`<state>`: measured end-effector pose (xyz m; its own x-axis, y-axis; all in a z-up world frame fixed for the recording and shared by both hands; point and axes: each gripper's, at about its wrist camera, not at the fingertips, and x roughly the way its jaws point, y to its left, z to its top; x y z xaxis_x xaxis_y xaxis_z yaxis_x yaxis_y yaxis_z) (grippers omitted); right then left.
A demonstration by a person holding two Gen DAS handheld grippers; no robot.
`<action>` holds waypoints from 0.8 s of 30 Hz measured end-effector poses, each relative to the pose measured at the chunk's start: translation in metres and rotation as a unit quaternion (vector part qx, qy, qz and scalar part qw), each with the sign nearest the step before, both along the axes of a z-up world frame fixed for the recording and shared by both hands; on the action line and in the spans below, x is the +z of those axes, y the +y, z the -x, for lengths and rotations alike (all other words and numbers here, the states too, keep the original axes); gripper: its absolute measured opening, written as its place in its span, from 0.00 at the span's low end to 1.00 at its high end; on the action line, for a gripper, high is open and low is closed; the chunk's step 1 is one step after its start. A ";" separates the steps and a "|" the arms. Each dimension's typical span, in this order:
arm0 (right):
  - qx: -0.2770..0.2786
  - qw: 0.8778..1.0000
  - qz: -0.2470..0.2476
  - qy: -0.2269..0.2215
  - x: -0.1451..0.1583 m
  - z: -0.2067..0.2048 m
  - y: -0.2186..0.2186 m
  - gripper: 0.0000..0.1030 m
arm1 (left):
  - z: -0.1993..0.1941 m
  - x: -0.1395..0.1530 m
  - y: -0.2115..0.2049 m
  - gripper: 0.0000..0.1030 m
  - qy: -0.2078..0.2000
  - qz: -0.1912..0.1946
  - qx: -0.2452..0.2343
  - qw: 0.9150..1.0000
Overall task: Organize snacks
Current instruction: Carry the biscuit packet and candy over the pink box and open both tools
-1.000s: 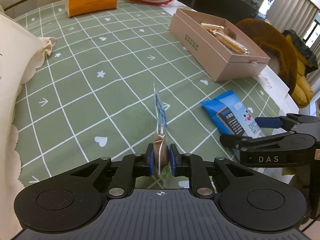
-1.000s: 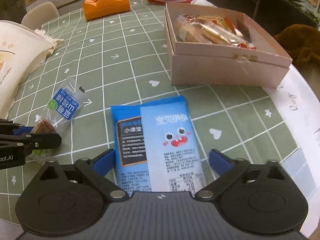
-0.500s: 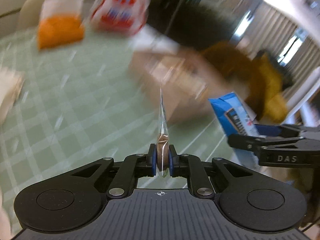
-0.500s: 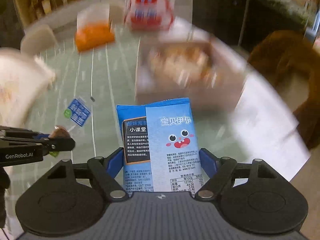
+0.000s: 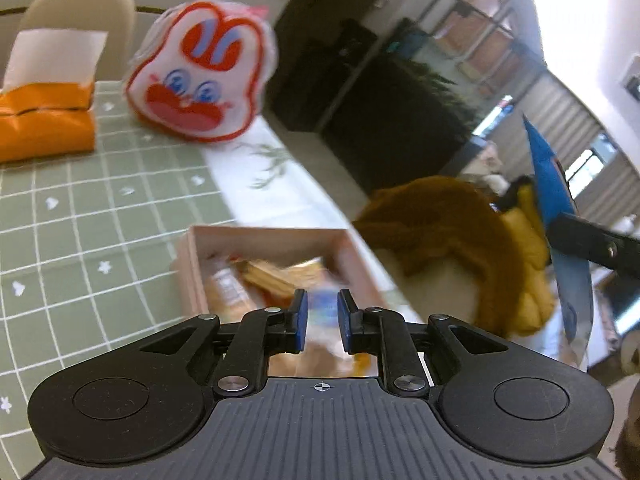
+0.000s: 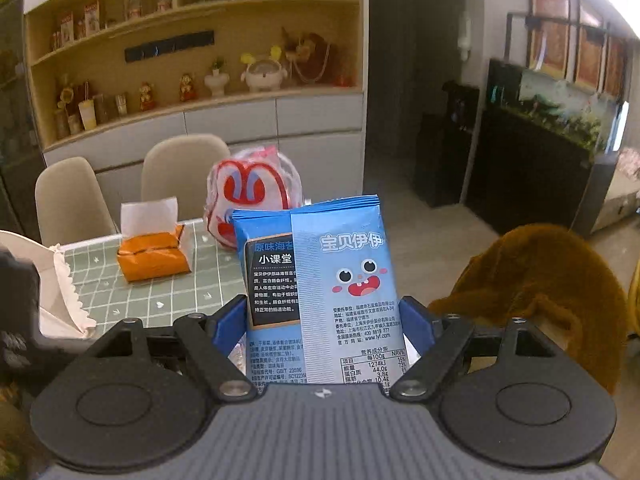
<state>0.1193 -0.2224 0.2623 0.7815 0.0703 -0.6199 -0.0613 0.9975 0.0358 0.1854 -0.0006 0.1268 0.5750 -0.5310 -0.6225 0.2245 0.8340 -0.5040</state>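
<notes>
While the left gripper [image 5: 319, 320] is hovering above the pink box [image 5: 188, 258], its jaws are standing a little apart and are holding nothing; between the two blue pads [image 5: 301, 320] only the blurred contents of the box are showing. A small blue and white packet [image 5: 326, 307] is appearing in this gap, but it is lying lower, inside the box, and is not touching the pads as far as the blur lets me tell. Other wrapped snacks [image 5: 264, 280] are lying in the box beside it. The box is sitting on the green checked table [image 5: 80, 220], near its right edge. At the far edge of the table an orange tissue pack [image 5: 44, 120] and a white and red rabbit bag [image 5: 200, 76] are standing. The right gripper [image 6: 324, 328] is holding the blue snack bag [image 6: 340, 280] upright between its jaws, which are closing on the two side edges of the bag at its lower half; the top half is rising free above the fingers [image 6: 230, 322]. In the left wrist view this same bag is appearing edge-on at the right side, up in the air and off the table. A brown plush cover [image 6: 536, 280] is lying on a chair to the right of the table.
</notes>
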 end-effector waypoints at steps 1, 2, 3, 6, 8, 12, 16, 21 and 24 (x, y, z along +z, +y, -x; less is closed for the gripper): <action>0.001 1.000 -0.010 0.013 -0.009 -0.013 -0.004 0.79 | 0.001 -0.006 0.004 0.19 0.001 0.002 0.012 1.000; 0.003 1.000 -0.020 0.023 -0.018 -0.021 -0.007 0.79 | 0.006 -0.010 0.008 0.19 0.003 0.002 0.026 1.000; 0.004 0.999 -0.032 0.036 -0.030 -0.033 -0.008 0.79 | 0.011 -0.013 0.012 0.19 0.004 -0.003 0.037 0.999; 0.015 0.996 -0.070 0.060 -0.069 -0.059 -0.005 0.86 | 0.031 -0.018 0.018 0.19 -0.015 -0.042 0.059 0.997; 0.010 0.994 -0.075 0.081 -0.096 -0.074 0.000 0.86 | 0.047 -0.022 0.019 0.19 -0.029 -0.058 0.073 0.995; 0.022 0.989 -0.101 0.102 -0.129 -0.073 -0.004 0.86 | 0.082 -0.039 0.012 0.19 -0.038 -0.074 0.090 0.992; 0.042 0.992 -0.072 0.092 -0.147 -0.033 -0.004 0.87 | 0.119 -0.059 -0.009 0.19 -0.048 -0.093 0.099 0.990; 0.046 0.997 -0.028 0.063 -0.177 0.047 -0.006 0.89 | 0.167 -0.082 -0.041 0.19 -0.082 -0.165 0.099 0.978; 0.038 0.996 -0.032 0.073 -0.205 0.078 -0.013 0.89 | 0.177 -0.096 -0.049 0.19 -0.071 -0.183 0.107 0.975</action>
<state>0.0414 -0.2356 0.0568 0.6741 0.1684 -0.7192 -0.1252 0.9856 0.1134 0.0079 -0.0493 0.0306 0.7431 -0.1460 -0.6531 0.0711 0.9876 -0.1398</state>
